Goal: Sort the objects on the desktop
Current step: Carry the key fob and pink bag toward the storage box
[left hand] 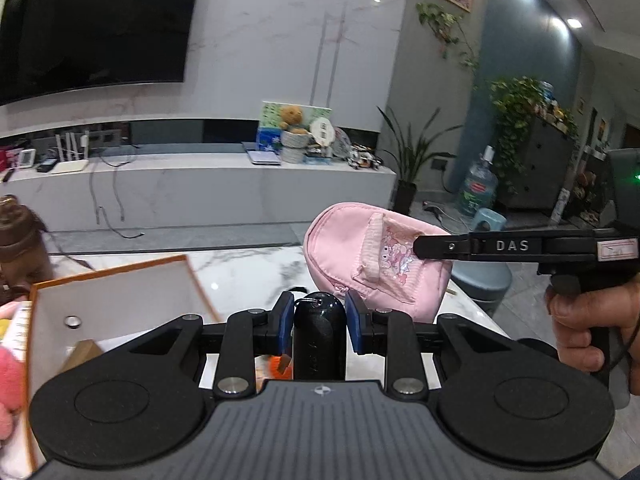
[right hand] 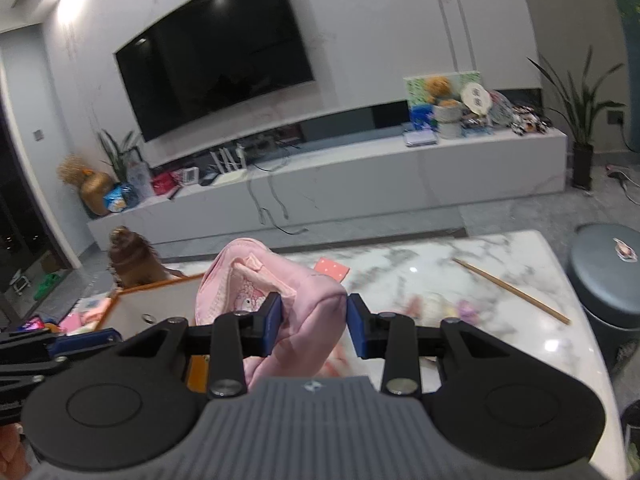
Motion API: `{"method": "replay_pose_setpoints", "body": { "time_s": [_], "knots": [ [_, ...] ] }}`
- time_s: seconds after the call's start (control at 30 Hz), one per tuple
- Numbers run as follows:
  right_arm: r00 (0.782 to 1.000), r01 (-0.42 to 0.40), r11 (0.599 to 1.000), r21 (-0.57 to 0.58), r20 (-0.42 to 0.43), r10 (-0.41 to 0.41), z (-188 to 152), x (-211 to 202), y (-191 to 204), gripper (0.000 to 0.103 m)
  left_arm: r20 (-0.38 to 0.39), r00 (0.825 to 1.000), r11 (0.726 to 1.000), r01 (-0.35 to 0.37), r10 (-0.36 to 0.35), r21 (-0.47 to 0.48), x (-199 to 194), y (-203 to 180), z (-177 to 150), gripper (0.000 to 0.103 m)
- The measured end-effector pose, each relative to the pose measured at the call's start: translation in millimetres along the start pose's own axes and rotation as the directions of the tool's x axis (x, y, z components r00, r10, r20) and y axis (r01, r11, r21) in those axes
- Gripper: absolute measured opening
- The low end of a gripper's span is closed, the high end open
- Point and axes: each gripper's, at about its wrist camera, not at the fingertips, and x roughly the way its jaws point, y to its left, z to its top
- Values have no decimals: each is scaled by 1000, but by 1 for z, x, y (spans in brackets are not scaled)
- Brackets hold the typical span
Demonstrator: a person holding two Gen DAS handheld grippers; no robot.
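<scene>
My left gripper is shut on a black rounded cylinder, which stands upright between the blue pads. To its right, my right gripper reaches in side-on, held by a person's hand. It grips a pink cartoon-print pouch lifted above the marble table. In the right wrist view my right gripper is shut on a fold of the pink pouch. An open orange-edged white box lies at the left, also seen as the box. The left gripper shows at the lower left.
A wooden chopstick and a pink dotted card lie on the marble table, with blurred small items near its middle. A grey stool stands off the right edge. A pink plush sits by the box.
</scene>
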Motion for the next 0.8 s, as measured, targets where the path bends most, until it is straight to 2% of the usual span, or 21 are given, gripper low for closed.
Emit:
{"method": "replay_pose_setpoints", "body": {
  "time_s": [0.43, 0.63, 0.7, 0.8],
  "knots": [
    [994, -107, 992, -72, -12, 106, -11, 11, 76, 38, 19, 994, 993, -105, 106, -52, -43, 54, -10, 32],
    [991, -132, 986, -101, -40, 129, -19, 25, 105, 38, -47, 988, 986, -150, 147, -78, -43, 79, -20, 32],
    [989, -140, 983, -116, -54, 135, -23, 31, 115, 38, -62, 986, 984, -158, 153, -87, -43, 86, -23, 27],
    [988, -148, 979, -138, -74, 139, -29, 41, 130, 38, -77, 984, 982, -167, 160, -88, -47, 94, -28, 26]
  ]
}}
